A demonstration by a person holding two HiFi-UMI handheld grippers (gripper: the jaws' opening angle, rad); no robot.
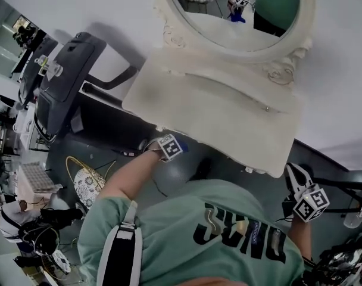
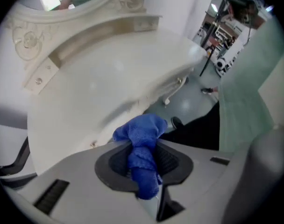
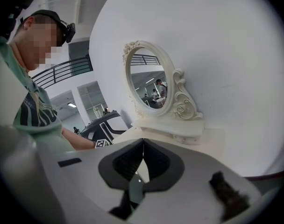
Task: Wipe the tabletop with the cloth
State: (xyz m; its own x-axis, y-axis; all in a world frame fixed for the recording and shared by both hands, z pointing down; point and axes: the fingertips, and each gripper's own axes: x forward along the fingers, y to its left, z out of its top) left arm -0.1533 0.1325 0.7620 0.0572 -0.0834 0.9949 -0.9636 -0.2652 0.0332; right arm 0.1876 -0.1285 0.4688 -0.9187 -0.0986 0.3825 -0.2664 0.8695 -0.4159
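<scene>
A: Head view: what is noted?
B: A cream-white, curved vanity tabletop (image 1: 228, 121) is seen against a white wall. An oval mirror in a carved cream frame (image 1: 234, 16) stands at its back. The left gripper (image 1: 172, 148) is held by the front edge, and the right gripper (image 1: 295, 174) is held off the right front corner, apart from it. A dark floor is noted, with a dark grey treadmill-like machine (image 1: 68, 76) alongside.
A: Left gripper view?
B: The jaws are clamped on a bunched blue terry cloth (image 2: 142, 148). Only a small wad protrudes, near the front rim, and contact cannot be told. The surface looks bare. Risk judged: with so little cloth forward, the paint may be scraped by hard jaw tips, or the wad dragged out.
A: Right gripper view?
B: The jaws are pressed together on nothing. The mirror could be knocked by a wide sweep.
</scene>
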